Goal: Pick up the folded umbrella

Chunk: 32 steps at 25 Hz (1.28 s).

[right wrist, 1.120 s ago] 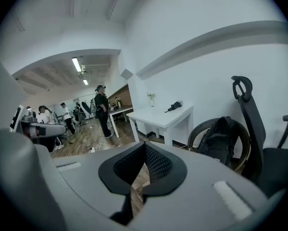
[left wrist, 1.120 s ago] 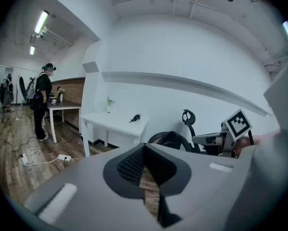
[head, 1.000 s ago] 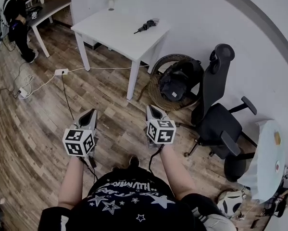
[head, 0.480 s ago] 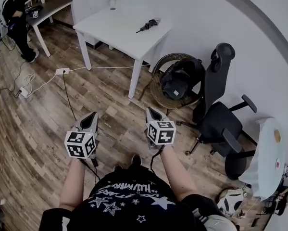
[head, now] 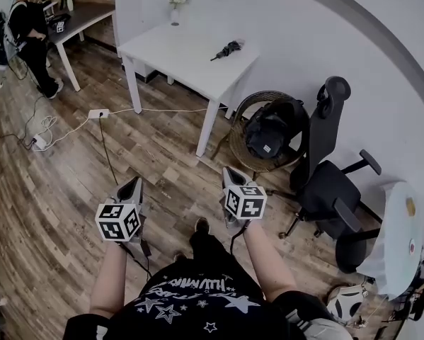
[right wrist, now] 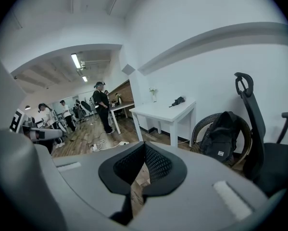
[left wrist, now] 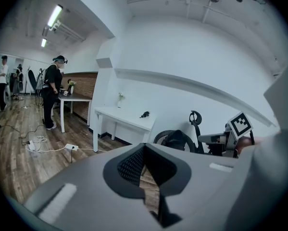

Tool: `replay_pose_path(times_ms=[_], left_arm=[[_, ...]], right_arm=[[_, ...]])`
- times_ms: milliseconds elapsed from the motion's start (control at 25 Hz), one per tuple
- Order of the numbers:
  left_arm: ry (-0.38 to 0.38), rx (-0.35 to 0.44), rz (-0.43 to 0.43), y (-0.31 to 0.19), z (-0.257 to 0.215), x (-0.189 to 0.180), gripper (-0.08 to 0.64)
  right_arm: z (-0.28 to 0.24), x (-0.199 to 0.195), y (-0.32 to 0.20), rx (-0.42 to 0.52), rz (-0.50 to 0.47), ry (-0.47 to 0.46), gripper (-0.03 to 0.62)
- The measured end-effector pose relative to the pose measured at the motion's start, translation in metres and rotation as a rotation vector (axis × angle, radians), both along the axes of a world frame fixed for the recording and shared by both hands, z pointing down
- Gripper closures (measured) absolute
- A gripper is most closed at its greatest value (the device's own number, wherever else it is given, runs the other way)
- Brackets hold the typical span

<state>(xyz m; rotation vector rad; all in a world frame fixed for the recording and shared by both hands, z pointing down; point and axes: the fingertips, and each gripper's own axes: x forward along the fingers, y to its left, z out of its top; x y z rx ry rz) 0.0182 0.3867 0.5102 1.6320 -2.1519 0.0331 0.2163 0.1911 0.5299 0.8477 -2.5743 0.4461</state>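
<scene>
Low in the head view, the left gripper and the right gripper are both held out over the wooden floor, side by side and apart. Each gripper's own view shows its jaws pressed together at the tips with nothing between them: the left gripper and the right gripper are both empty. Beyond them is bare floor, then the white table in the upper middle of the frame, with a wicker basket holding a backpack just to its right. The folded umbrella lies on the tabletop towards its far right corner, close to the wall and well apart from both grippers. Its long axis runs on a diagonal, from lower left to upper right in the head view. It sits almost straight up the frame from the right gripper, so that hand looks the nearer one. Neither can reach it until the person closes the stretch of floor to the table.
</scene>
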Motion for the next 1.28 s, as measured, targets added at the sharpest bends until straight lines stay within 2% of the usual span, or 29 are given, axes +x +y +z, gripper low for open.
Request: replay_pose_path(times_ms=[400,600,1280], left_arm=[[-0.018,-0.001,0.003,-0.021,-0.004,-0.033,0.557],[0.006,-0.017,-0.024,-0.042,0.007,-0.06,0.557],[0.019,-0.049,-0.064,-0.189,0.009,-0.16,0.557]], right_arm=[[-0.002,-0.048,-0.034,0.004,-0.015,-0.027,0.577],[0.004,-0.074,-0.06,-0.023,-0.019,-0.089,0.577],[0.019,-0.184,-0.227,-0.089,-0.017,-0.083,0.577]])
